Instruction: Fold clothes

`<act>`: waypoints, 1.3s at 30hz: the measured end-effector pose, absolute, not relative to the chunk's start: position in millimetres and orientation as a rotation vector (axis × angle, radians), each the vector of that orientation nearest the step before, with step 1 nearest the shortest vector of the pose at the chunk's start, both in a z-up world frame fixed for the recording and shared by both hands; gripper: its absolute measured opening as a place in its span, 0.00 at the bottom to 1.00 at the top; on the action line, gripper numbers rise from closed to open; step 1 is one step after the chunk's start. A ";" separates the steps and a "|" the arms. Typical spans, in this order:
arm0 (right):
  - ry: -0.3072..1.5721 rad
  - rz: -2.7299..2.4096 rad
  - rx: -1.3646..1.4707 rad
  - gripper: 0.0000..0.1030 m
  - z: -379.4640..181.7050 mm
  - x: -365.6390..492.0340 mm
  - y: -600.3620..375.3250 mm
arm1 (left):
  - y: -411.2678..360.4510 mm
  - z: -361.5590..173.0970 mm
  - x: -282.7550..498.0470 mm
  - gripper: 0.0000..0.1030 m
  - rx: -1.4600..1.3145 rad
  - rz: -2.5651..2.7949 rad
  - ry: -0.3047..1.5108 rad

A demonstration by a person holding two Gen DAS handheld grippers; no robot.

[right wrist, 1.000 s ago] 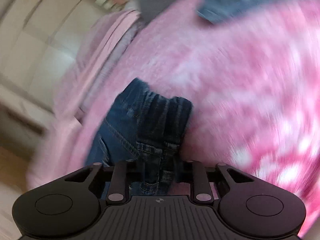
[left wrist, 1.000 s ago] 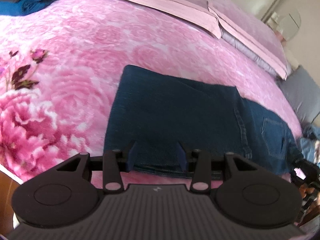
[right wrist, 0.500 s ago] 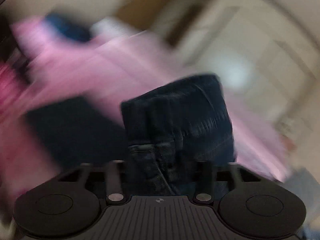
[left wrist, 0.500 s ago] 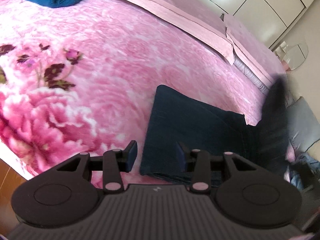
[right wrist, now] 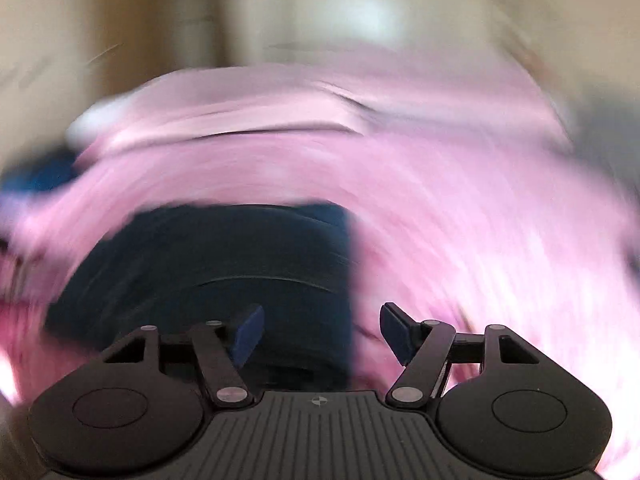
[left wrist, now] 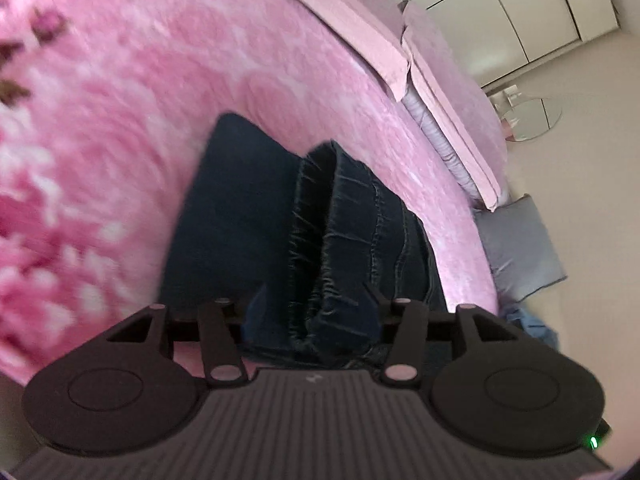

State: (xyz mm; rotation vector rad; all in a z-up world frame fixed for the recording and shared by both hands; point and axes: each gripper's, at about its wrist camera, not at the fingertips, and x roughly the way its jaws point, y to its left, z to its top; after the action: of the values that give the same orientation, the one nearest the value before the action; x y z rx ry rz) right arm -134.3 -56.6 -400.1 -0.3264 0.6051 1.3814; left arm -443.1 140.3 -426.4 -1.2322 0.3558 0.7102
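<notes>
Lying on bed (left wrist: 248, 80): dark jeans (left wrist: 224, 224), waistband doubled over.
Left tool (left wrist: 316, 312): spread, straddling waistband.
Right tool (right wrist: 320, 332): spread, empty.

Left tongs (left wrist: 316, 312) spread wide, right tongs (right wrist: 322, 334) likewise parted (both low).

Dark indigo jeans (left wrist: 240, 216) with lighter stitching along the waistband. Bright pink blanket (left wrist: 120, 80) covered in big rose print, paler plain pink pillows (left wrist: 440, 92), one grey cushion (left wrist: 516, 244).
</notes>
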 end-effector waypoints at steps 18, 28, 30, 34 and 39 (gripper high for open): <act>1.317 1.018 0.399 0.65 -446.6 -15.8 -46.2 | 164.4 -450.7 -378.9 0.46 -1.239 0.592 0.481; 1.316 1.053 0.392 0.65 -454.1 -14.8 -38.0 | 160.5 -460.8 -400.6 0.16 -1.254 0.549 0.370; 1.312 1.060 0.379 0.58 -452.4 -15.9 -36.4 | 157.7 -452.5 -403.7 0.10 -1.211 0.540 0.347; 1.308 1.092 0.344 0.42 -446.0 -21.5 -28.6 | 149.4 -424.4 -412.0 0.07 -1.132 0.506 0.270; 1.272 1.098 0.281 0.42 -442.0 -29.7 -22.2 | 145.2 -414.4 -404.3 0.12 -1.033 0.573 0.387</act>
State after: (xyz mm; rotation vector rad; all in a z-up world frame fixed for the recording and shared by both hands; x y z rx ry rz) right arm -29.7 -22.2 -442.0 0.2810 1.2715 1.0985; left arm -404.3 145.2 -414.4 -1.0330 0.3871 0.5733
